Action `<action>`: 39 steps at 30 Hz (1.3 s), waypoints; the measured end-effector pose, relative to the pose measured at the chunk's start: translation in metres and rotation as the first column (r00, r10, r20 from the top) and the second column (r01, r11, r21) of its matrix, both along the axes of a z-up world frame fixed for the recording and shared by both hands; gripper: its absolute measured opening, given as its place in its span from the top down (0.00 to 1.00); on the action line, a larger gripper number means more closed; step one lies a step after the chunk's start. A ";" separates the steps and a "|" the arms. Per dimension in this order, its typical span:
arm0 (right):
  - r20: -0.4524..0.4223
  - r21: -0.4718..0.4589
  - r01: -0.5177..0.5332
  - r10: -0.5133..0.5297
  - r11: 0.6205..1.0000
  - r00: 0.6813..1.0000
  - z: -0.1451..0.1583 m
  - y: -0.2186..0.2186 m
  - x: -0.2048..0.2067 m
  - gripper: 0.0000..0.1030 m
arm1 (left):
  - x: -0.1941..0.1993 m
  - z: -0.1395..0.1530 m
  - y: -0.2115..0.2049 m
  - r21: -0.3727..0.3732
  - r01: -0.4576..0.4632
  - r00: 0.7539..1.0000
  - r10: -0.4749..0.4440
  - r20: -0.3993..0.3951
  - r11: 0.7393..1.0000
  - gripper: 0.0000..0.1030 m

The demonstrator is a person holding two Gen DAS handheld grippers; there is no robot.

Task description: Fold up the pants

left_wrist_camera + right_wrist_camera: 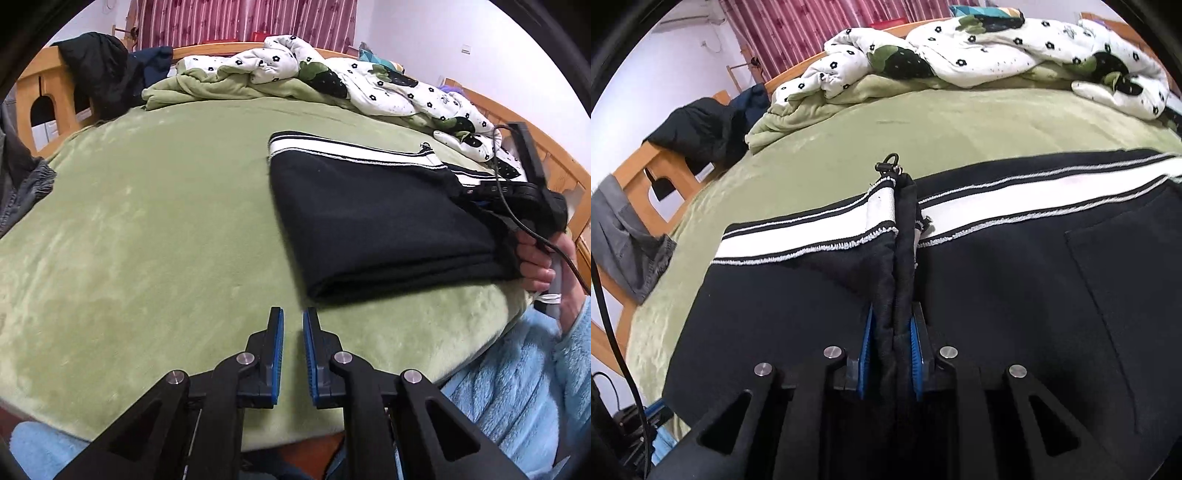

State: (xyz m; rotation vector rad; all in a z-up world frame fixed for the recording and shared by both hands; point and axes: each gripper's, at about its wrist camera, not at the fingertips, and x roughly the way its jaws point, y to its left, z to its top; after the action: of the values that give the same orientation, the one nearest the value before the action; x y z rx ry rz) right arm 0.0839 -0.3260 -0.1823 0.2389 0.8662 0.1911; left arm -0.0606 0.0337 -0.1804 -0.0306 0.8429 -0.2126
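Nearest the left wrist camera, the left gripper (293, 325) is hanging just above the green blanket (147, 229), its blue pads drawn in to a narrow slit with nothing between them, just short of the near corner of the pants (369, 221). The right gripper (893, 332) is pinching a bunched ridge of black cloth between its pads, the fabric rising up along the fingers toward the zip pull (889, 159).

The pants are lying on the right half of the bed, already doubled into a thick black rectangle with stacked layers showing at the near edge. Their long axis is running across the bed, left to right in the left wrist view, with the white stripe (1015, 192) along the far edge and the folded end pointing left.

By my reading, a further fold is in hand: the right gripper is holding one end while the left is free. The next move probably calls for the left to take the neighbouring corner, so that both carry the end over evenly without dragging the layers askew.

Farther off, a flowered quilt (332, 70) is lying heaped by the wooden bed frame (40, 92).
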 end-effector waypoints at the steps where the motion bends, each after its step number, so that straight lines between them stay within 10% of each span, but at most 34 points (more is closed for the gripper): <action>1: 0.016 0.002 0.010 -0.010 1.000 1.000 0.005 -0.004 -0.009 0.83 | -0.001 0.004 0.002 -0.008 -0.010 1.000 0.010 0.009 1.000 0.89; 13: 0.044 0.007 -0.059 0.058 0.998 0.997 -0.015 -0.016 -0.070 0.80 | 0.060 0.008 -0.025 -0.059 -0.009 0.999 0.007 -0.039 0.998 0.78; 17: 0.037 0.082 -0.042 0.039 0.996 0.999 -0.007 -0.039 -0.072 0.73 | 0.052 -0.003 -0.041 0.040 0.018 0.999 -0.017 -0.039 0.999 0.75; 21: 0.133 -0.010 0.096 -0.094 0.995 0.987 0.017 -0.086 -0.087 0.62 | 0.058 0.010 -0.035 0.012 -0.012 0.998 0.013 -0.064 1.000 0.71; 24: 0.174 -0.035 0.247 -0.237 0.968 0.956 0.026 -0.139 -0.093 0.42 | 0.069 0.018 -0.027 0.009 -0.075 0.994 0.075 -0.077 0.997 0.39; 31: 0.143 0.054 0.541 -0.543 0.839 0.828 0.015 -0.273 -0.092 0.39 | 0.098 0.026 -0.021 -0.085 -0.082 0.995 0.077 -0.069 0.993 0.38; 39: 0.006 0.158 0.553 -0.560 0.818 0.828 -0.029 -0.324 -0.040 0.39 | 0.138 0.000 -0.009 -0.209 -0.106 0.981 0.069 -0.180 0.972 0.40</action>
State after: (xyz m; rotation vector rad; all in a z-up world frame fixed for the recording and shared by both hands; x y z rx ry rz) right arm 0.0437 -0.6505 -0.2111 0.6172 0.6964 -0.2904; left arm 0.0769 0.0243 -0.1807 -0.2953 0.9845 -0.2206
